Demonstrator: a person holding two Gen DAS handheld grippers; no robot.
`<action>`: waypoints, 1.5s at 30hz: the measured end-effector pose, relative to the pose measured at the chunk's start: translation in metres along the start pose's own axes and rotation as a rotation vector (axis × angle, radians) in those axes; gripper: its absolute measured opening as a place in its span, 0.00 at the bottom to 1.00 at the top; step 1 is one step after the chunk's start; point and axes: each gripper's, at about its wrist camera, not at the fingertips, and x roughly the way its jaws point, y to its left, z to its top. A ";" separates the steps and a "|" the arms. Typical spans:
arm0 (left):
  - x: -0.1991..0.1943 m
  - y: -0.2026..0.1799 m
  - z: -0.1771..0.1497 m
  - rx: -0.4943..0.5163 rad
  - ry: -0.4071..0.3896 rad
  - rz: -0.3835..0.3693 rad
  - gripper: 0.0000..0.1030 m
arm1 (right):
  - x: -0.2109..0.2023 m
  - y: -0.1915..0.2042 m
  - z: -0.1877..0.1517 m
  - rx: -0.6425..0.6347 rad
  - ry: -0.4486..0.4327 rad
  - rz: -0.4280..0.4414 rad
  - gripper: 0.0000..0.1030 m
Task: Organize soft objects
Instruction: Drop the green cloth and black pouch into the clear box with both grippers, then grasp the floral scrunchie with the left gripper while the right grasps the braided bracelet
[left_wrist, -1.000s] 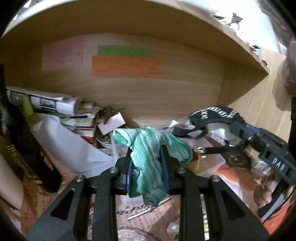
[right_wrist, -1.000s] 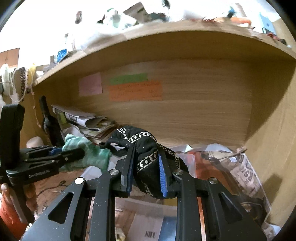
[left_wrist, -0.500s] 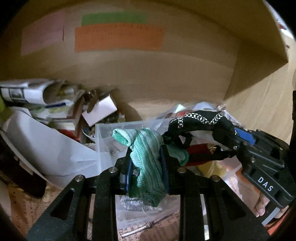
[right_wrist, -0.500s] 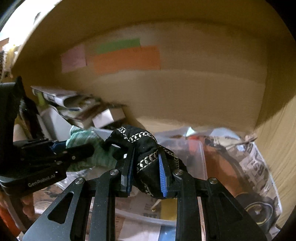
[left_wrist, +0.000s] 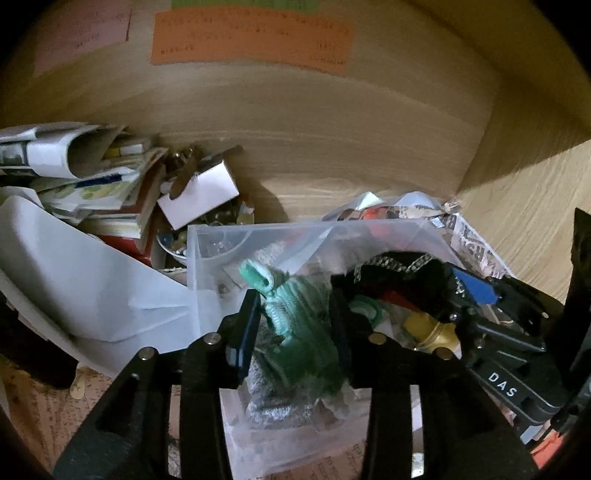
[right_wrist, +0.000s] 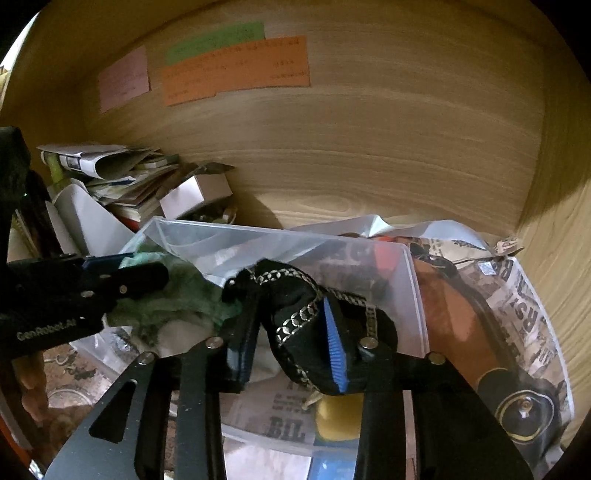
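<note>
Placement step: left gripper (left_wrist: 295, 328) has spread apart, green knit cloth (left_wrist: 299, 332) loose btwn its fingers, sagging into the clear plastic bin (left_wrist: 207, 258). Right gripper (right_wrist: 291, 336) clenched on black chain-trimmed cloth (right_wrist: 295, 314), right of the green one, over the bin. Next, I'd say: let go the black cloth, back both out. Vs 0.5 s ago: left fingers were clamped; both now lower, closer in.
</note>
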 end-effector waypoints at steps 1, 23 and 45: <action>-0.005 0.000 0.000 0.001 -0.011 0.000 0.39 | -0.002 0.001 0.000 -0.003 -0.002 0.000 0.33; -0.092 -0.026 -0.058 0.144 -0.105 -0.047 0.68 | -0.107 0.014 -0.037 -0.066 -0.139 0.021 0.64; -0.034 -0.031 -0.143 0.162 0.152 0.025 0.66 | -0.064 0.008 -0.129 -0.080 0.184 0.047 0.62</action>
